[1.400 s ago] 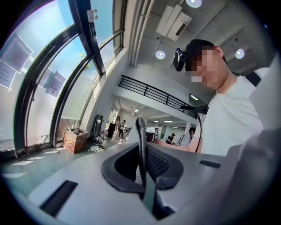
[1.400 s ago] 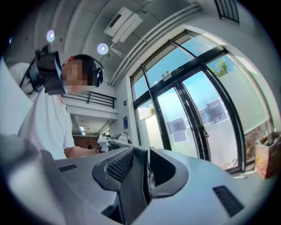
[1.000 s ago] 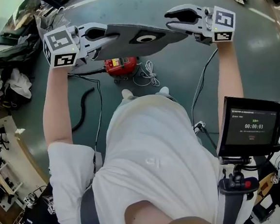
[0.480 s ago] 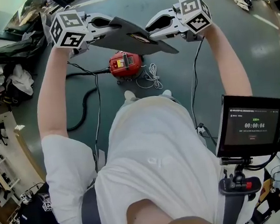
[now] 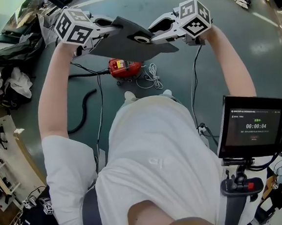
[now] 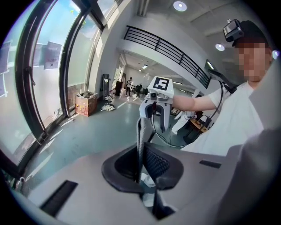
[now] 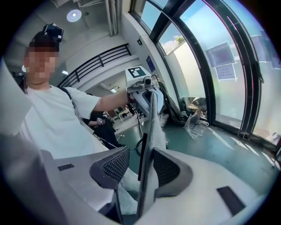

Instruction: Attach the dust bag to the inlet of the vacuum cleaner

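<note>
I hold the grey dust bag (image 5: 120, 43) flat in the air, and its round collar hole (image 5: 142, 38) faces up. My left gripper (image 5: 110, 28) is shut on the bag's left edge; in the left gripper view (image 6: 141, 165) the bag's edge (image 6: 140, 132) is pinched between the pads. My right gripper (image 5: 154, 29) is at the bag's right side. Its jaws have just been opening, and the bag (image 7: 153, 127) stands between them with a gap at one pad (image 7: 115, 166). The red vacuum cleaner (image 5: 123, 67) sits on the floor below the bag.
A black hose (image 5: 84, 109) and a coiled white cable (image 5: 150, 75) lie on the green floor beside the vacuum. Bags and clothes (image 5: 8, 52) are heaped at the left. A screen on a stand (image 5: 252, 126) is at my right hip.
My right gripper has moved left towards the bag's collar and rolled. The bag has tipped from level to slanted. Both grippers have sunk a little towards the vacuum.
</note>
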